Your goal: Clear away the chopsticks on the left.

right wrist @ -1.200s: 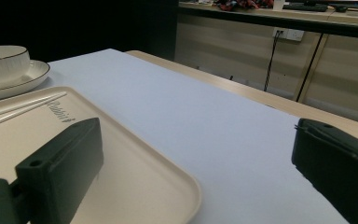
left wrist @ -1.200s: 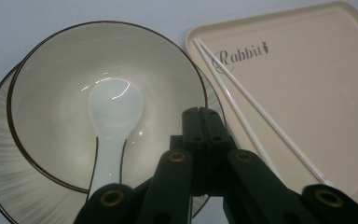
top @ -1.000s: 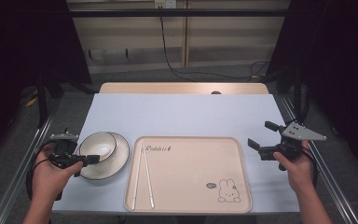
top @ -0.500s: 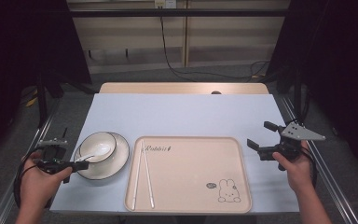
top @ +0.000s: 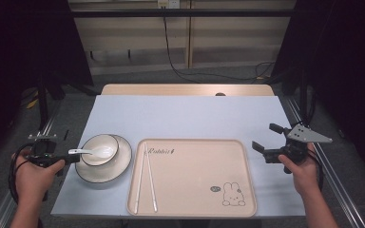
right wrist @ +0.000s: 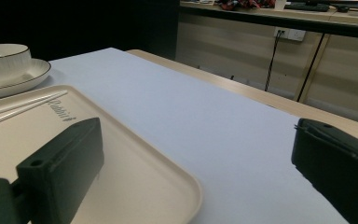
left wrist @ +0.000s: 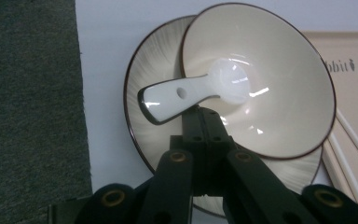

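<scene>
White spoon (left wrist: 193, 91) handle clamped in left claw (left wrist: 200, 109), scoop in bowl (left wrist: 279, 93). Right claw (top: 266, 142) apart, idle. Risk: glazed handle slips, bowl tips off plate (left wrist: 151, 121).

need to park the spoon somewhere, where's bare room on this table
The pale blue tabletop beyond the beige rabbit tray lies bare, as does the tray's middle and right. It is crowded at left: white ceramic spoon, cream bowl on its saucer, white chopsticks.

Chopsticks (top: 145, 178) lie on the rabbit tray (top: 204, 190)
</scene>
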The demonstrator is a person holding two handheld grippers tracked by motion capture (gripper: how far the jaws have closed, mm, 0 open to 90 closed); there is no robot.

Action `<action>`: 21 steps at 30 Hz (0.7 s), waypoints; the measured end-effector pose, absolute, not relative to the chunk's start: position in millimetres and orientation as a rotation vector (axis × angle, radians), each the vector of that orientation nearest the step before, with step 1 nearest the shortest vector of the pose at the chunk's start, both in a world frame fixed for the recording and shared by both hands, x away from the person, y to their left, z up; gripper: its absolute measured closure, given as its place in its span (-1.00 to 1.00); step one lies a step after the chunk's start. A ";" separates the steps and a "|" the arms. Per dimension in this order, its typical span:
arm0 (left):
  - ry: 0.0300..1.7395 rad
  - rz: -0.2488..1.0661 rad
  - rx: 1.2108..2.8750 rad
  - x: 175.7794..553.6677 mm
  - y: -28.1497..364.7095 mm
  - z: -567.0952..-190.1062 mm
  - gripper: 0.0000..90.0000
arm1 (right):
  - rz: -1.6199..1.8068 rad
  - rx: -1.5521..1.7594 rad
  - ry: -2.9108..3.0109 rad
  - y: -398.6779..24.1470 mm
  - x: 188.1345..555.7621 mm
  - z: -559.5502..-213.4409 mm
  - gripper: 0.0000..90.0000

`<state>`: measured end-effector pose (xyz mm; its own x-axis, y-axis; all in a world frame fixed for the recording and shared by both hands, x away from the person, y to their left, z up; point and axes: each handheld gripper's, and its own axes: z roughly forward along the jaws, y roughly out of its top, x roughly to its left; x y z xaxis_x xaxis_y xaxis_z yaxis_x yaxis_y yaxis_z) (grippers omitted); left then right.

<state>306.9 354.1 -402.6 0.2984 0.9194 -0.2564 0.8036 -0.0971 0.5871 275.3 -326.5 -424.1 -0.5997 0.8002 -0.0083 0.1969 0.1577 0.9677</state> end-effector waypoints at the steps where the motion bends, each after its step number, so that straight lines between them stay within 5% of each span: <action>1: 1.530 0.241 1.930 309.4 354.3 -402.2 1.00 | 1.461 0.953 1.900 -326.3 275.0 -424.1 -0.96; 17: 1.544 0.298 1.875 340.8 348.3 -398.9 1.00 | 1.465 0.951 1.899 -328.0 275.3 -424.1 -0.96; 21: 1.588 0.345 1.821 339.5 347.8 -396.1 0.65 | 1.463 0.955 1.898 -328.5 274.9 -423.5 -0.96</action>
